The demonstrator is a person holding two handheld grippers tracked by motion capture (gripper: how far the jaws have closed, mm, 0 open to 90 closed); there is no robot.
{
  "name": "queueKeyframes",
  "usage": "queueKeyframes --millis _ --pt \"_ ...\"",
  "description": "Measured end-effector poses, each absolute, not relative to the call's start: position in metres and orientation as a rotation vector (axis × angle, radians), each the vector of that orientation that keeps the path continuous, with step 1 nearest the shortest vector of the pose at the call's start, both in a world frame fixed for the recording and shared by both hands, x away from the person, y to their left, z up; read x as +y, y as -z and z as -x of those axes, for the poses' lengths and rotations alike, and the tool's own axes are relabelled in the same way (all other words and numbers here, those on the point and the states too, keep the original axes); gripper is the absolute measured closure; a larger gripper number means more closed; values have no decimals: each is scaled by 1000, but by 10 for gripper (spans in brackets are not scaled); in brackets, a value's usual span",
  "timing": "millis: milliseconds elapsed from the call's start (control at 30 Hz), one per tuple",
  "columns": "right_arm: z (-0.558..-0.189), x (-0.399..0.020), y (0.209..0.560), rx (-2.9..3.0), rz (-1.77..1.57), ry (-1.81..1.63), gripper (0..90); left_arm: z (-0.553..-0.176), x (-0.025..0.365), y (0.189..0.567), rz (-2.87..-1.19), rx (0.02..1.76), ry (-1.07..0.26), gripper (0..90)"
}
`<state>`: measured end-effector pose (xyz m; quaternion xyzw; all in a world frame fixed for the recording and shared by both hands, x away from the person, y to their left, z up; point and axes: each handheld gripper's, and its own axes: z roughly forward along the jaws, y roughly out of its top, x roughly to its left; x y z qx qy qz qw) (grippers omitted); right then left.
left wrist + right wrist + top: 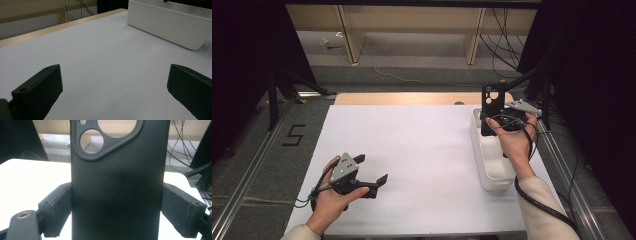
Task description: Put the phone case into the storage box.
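Here the right gripper (490, 119) clamps the black phone case (491, 102) upright above the white bin (492, 172); the left gripper (371, 172) rests open, jaws empty

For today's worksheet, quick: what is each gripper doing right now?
Left gripper: open, holding nothing.
Right gripper: shut on the black phone case.

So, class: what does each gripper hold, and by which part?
The right gripper clamps a black phone case by its two long side edges. The left gripper holds nothing.
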<state>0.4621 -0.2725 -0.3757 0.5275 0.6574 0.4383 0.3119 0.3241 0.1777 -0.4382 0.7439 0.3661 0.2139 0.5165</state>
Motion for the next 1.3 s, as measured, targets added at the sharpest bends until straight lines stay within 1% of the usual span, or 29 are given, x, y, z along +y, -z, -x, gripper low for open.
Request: queueKeyframes --millis 1300 --pt "-475 -275 375 1741 -1412 -1125 164 -324 177 438 -1785 880 -510 0"
